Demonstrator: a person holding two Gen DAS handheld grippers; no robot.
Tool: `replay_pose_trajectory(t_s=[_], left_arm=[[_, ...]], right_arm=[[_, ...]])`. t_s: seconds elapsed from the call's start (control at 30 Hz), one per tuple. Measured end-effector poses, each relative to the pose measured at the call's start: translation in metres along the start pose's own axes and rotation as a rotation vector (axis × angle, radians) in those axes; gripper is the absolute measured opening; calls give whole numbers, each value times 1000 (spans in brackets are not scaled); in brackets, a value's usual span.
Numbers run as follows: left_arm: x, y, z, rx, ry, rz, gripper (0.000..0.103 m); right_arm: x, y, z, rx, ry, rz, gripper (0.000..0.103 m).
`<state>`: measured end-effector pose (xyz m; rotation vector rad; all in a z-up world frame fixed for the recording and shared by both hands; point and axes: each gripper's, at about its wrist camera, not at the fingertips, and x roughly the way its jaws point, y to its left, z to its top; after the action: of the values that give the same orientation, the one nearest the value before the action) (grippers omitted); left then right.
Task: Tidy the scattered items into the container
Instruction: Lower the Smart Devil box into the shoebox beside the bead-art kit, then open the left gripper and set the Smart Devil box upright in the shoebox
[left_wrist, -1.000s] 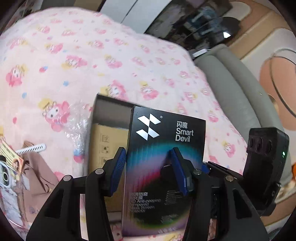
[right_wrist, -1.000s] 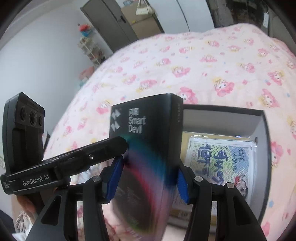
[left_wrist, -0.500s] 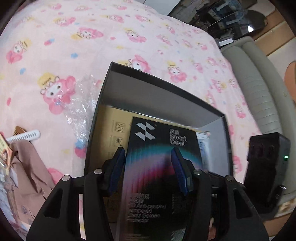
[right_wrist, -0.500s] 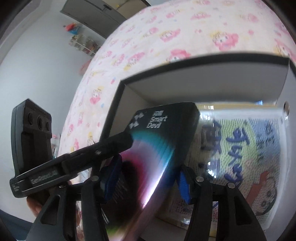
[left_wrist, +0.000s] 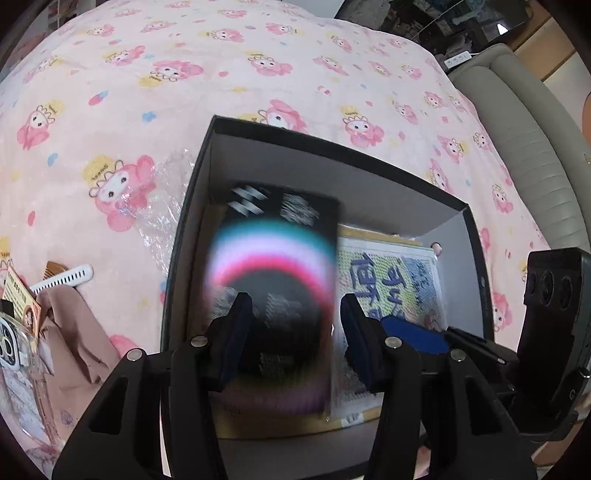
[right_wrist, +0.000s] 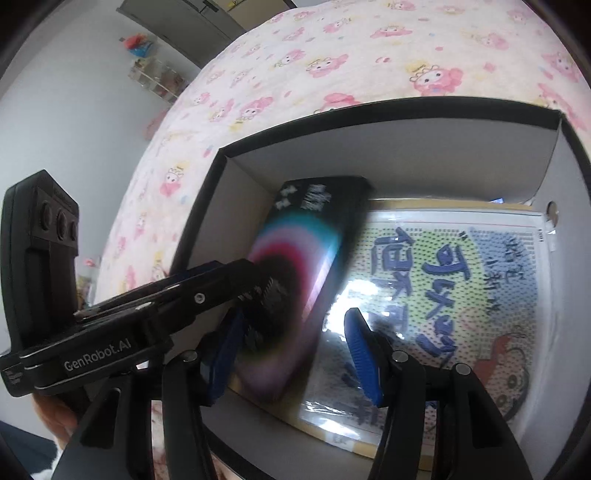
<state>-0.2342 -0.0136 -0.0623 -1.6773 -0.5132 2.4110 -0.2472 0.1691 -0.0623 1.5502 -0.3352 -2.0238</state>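
Note:
A black "Smart Devil" box (left_wrist: 273, 280) with a rainbow ring, motion-blurred, sits tilted inside the black-rimmed container (left_wrist: 369, 184) near its left wall. My left gripper (left_wrist: 295, 332) hovers over the box's lower part, its fingers apart and not pinching it. In the right wrist view the box (right_wrist: 306, 258) leans in the container (right_wrist: 369, 155). My right gripper (right_wrist: 293, 354) stands around its lower end, and the right pad (right_wrist: 364, 358) is clear of the box. The left gripper (right_wrist: 255, 273) reaches in from the left onto the box's face. A cartoon-printed packet (right_wrist: 461, 288) lies flat on the container's floor.
The container rests on a pink cartoon-print bedspread (left_wrist: 184, 74). Crinkled clear wrap (left_wrist: 162, 206) lies beside its left wall. A white comb (left_wrist: 61, 280), a beige cloth (left_wrist: 74, 339), a small card (left_wrist: 18, 295) and a clear phone case (left_wrist: 9, 347) lie left. A grey padded edge (left_wrist: 535, 147) runs along the right.
Both grippers came down into the container with the box. The right gripper's pads have come off the box, which has dropped lower and is now blurred.

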Motion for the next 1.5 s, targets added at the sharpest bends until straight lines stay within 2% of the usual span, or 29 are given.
replay_pose_trajectory(t_s=[0.07, 0.2, 0.3, 0.37, 0.47, 0.53, 0.57, 0.6, 0.73, 0.83, 0.87, 0.97, 1.07, 1.23, 1.3, 1.4, 1.43, 1.5], left_arm=[[-2, -4, -1, 30, -9, -7, 51], [2, -19, 7, 115, -8, 46, 51], [18, -30, 14, 173, 47, 82, 51], [33, -37, 12, 209, 102, 113, 51], [52, -48, 3, 275, 147, 180, 51], [66, -47, 0, 277, 179, 256, 49], [67, -46, 0, 276, 171, 291, 49], [68, -45, 2, 269, 176, 306, 50], [64, -34, 12, 215, 200, 274, 50], [48, -26, 25, 167, 164, 122, 48], [42, -24, 32, 151, 139, 98, 49], [36, -21, 56, 141, 61, 145, 47], [46, -16, 74, 150, 48, 196, 47], [59, -30, 88, 218, 17, 241, 47], [72, -35, 92, 234, 33, 265, 51], [90, -40, 85, 248, 95, 293, 51], [98, -36, 84, 222, 131, 324, 55], [106, -32, 85, 174, 136, 343, 59]], right_arm=[[-5, 0, -1, -16, -18, -47, 54], [-12, -5, -1, -35, -63, -177, 54], [-20, -13, 3, -29, -107, -281, 54], [-24, -18, 7, -24, -127, -315, 54], [-26, -28, 12, -2, -122, -318, 54], [-24, -29, 14, -11, -111, -324, 54], [-21, -29, 15, -19, -103, -327, 54], [-21, -30, 15, -26, -92, -324, 54], [-12, -31, 19, -47, -47, -333, 54], [-12, -34, 28, -58, -40, -351, 54], [-13, -36, 32, -47, -41, -338, 54], [-9, -39, 47, -30, -17, -291, 54], [1, -38, 57, -58, -9, -337, 54], [15, -49, 59, -33, 17, -309, 54], [21, -55, 59, -15, 35, -323, 54], [17, -58, 60, 8, 17, -301, 54], [17, -58, 60, 8, 9, -311, 54], [17, -59, 60, 15, 17, -332, 54]])
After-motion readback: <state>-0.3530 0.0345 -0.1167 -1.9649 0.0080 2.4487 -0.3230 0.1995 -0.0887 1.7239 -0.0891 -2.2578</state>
